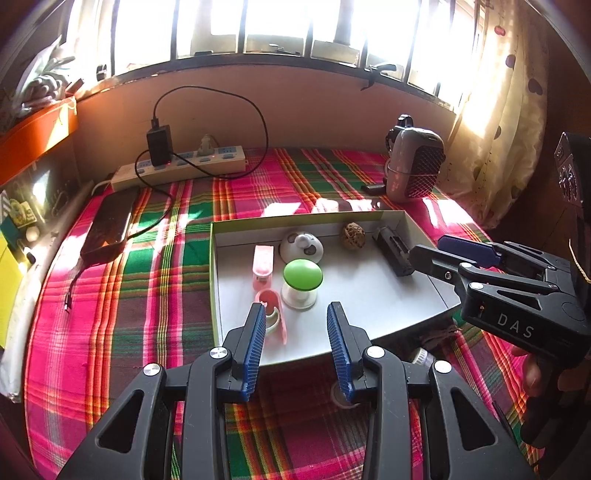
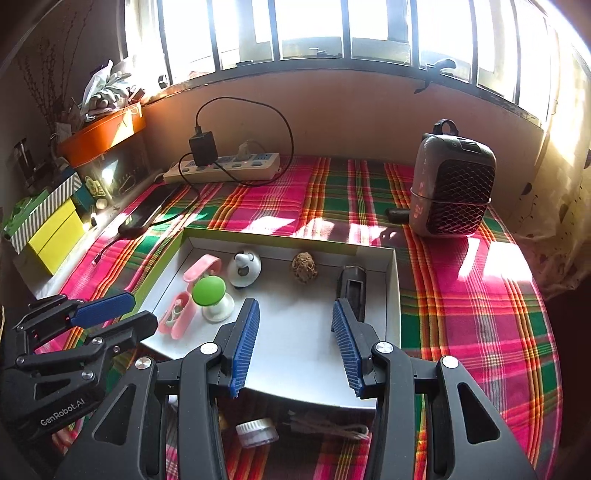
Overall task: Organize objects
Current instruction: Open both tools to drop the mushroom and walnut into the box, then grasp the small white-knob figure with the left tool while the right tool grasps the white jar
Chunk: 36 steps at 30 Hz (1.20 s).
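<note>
While both grippers hang above the near end of the tray (image 1: 218, 280), neither holds anything: the left gripper (image 1: 297, 347) has its blue pads parted with only air and the tray floor between them, and the right gripper (image 2: 295, 343) stands likewise with its jaws apart and empty. Seen from the left wrist, the right gripper (image 1: 436, 251) reaches in from the right edge over the tray's right wall, a hand (image 1: 535, 373) showing beneath its body; from the right wrist, the left gripper (image 2: 122, 314) comes in from the lower left over the tray's left wall. Inside the tray, a green-capped jar (image 1: 301, 282) stands upright near the left side, just beside a pink case (image 1: 263, 267) and an open pink holder (image 1: 271, 314) nearer the front. Behind the jar sits a white round toy (image 1: 301, 247), then a brown nut (image 1: 353, 236) by the back wall, and a black clip (image 1: 393, 251) lies along the right wall. Partly under the tray's raised near edge, on the plaid cloth (image 2: 461, 314), are a small clear jar (image 2: 256, 432) and a coil of twine (image 2: 328, 428). Farther back lie a power strip (image 2: 225, 168) with a black charger (image 2: 202, 147), a phone (image 1: 109, 225) and a grey heater (image 2: 454, 188) under the window (image 2: 310, 29)
</note>
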Motion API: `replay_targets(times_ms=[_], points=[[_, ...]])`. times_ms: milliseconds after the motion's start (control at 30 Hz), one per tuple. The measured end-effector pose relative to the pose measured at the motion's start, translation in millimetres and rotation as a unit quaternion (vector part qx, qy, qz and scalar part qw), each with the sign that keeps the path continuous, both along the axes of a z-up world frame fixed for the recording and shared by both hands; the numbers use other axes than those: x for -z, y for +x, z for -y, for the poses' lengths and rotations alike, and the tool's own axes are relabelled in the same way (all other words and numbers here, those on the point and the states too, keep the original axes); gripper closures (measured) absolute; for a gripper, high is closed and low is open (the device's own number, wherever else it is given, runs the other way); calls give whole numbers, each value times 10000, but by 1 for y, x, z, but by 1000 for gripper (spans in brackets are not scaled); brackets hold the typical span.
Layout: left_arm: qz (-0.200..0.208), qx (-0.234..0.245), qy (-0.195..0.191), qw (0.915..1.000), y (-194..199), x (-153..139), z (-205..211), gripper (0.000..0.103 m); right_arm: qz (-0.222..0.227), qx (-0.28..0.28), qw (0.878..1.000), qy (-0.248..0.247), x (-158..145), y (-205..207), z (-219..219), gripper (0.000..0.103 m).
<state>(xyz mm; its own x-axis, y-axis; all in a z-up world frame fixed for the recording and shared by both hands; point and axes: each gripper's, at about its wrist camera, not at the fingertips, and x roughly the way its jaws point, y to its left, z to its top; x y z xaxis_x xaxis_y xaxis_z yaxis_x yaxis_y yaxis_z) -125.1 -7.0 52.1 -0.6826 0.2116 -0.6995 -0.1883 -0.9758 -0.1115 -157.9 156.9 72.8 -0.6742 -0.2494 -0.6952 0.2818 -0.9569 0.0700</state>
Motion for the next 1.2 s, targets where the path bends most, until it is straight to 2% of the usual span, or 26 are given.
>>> replay_targets(times_ms=[200,433,733,1133,1200], points=[[25,21,179,9998,25,6,9,71,-1,223,9996,-159,7,26,-15,60],[278,404,197,9986,34,25,-4,70,74,400,9989,-214,20,55,-29,60],[497,574,151,9970,25,40,-21,70,214,480,9986,-62,35,74,-36,60],[617,550,110,9965,12,45,-29,70,347,431,9984,-72,45,76,-33,60],[664,546,205,9961,10,47,-27,70,356,383,9986,-89,45,76,-31,60]])
